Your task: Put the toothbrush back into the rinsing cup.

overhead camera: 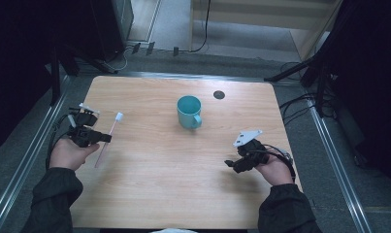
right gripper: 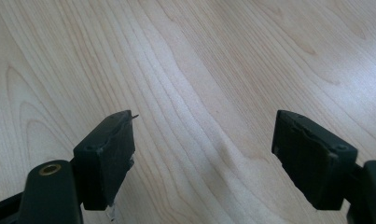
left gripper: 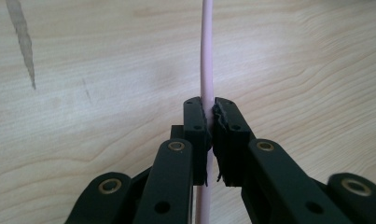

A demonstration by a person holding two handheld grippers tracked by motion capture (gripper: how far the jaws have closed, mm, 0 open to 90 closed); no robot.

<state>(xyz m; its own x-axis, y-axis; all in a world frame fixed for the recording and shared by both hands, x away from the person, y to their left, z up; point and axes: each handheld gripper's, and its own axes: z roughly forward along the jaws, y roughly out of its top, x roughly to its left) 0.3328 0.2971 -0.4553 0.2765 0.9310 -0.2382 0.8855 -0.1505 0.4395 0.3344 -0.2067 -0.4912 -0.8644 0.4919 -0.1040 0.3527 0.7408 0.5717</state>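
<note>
In the high view we saw the left gripper (overhead camera: 105, 138) at the left edge of the light wooden table (overhead camera: 149, 194), held in the person's left hand (overhead camera: 69, 153). Its two black jaws were pressed together on the thin pink plastic toothbrush with a white head (overhead camera: 109, 133). The toothbrush lay in a slanted line at the left side of the frame: the white head pointed to the upper right, above the gripper, and the end of the handle reached to the lower left, below it. So the gripper held the handle near its middle.

In the left gripper view the pink handle (left gripper: 206, 70) ran straight up the middle of the frame, and the pads (left gripper: 195, 123) clamped it from both sides.

The right gripper (overhead camera: 229, 165) was at the lower right of the high view, well apart from the toothbrush. In the right gripper view its jaws stood wide apart over bare wood, with nothing between them.

A teal ceramic mug with a handle (overhead camera: 189, 111) stood upright in the upper middle of the table, between both grippers and farther away.
</note>
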